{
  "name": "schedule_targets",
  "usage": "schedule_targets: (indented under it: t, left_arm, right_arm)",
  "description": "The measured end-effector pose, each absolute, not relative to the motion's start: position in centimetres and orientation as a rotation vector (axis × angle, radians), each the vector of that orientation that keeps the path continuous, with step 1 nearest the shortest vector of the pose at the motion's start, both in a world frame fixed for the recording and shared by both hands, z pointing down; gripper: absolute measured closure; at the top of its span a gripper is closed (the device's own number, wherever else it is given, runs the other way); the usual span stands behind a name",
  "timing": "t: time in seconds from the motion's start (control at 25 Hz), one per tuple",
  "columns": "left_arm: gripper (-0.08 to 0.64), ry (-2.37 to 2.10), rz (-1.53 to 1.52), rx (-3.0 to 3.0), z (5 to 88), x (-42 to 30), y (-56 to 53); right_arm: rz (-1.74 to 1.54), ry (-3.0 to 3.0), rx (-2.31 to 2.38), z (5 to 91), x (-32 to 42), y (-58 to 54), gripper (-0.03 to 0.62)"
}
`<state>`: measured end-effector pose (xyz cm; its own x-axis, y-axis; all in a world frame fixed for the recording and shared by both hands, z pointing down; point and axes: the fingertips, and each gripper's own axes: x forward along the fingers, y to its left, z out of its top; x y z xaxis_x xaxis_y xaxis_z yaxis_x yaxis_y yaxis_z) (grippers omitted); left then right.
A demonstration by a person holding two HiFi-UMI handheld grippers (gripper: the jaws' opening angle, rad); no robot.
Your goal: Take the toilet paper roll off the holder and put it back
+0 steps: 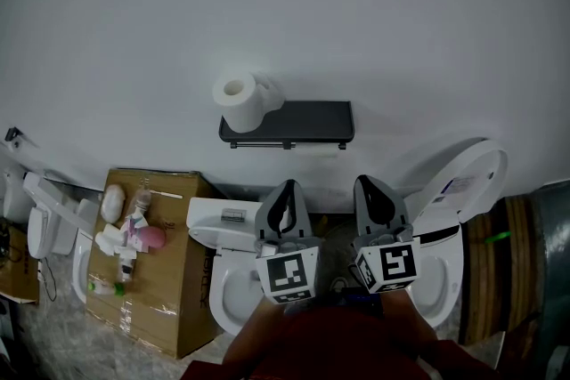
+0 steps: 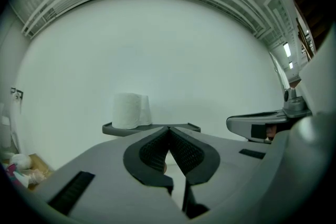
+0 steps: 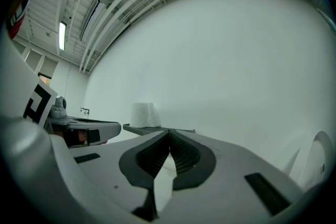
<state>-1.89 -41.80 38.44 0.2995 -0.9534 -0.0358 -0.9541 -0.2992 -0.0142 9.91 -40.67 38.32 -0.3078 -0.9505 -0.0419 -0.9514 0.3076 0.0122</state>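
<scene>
**A:** Where's the roll?

**B:** The white toilet paper roll [image 1: 239, 100] stands on end at the left end of the dark grey wall-mounted shelf holder [image 1: 303, 122], with its core hole facing up. A white lump [image 1: 269, 92] touches it on the wall side. It could be loose paper or a second roll; I can't tell which.

**A:** And the grippers?

**B:** The left gripper [image 1: 287, 185] and right gripper [image 1: 370, 182] sit side by side below the shelf, well apart from the roll. Each has its jaws pressed together with nothing between them.

**A:** How will it handle?

**B:** Probably light, soft and squashy, and stiffer only around the core. The outer wraps may slide or unwind, and a hard pinch would likely dent it.

**A:** Where would you grip it?

**B:** Across the curved side at mid-height, with the jaws opened wide first and then squeezed gently. Or put one jaw down the core and the other outside, for a firmer bite. The roll sits towards the left, so the left gripper looks better placed.
</scene>
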Motion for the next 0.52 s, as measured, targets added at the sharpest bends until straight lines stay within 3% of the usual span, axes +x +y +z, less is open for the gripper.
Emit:
schedule_targets:
  t: [0.52]
  left_arm:
    - [0.546,1.851,0.001,-2.495,38.81,-1.89,-41.81]
  right_arm:
    - [0.098,2.513,-1.848,38.11,9.78,-40.91,0.574]
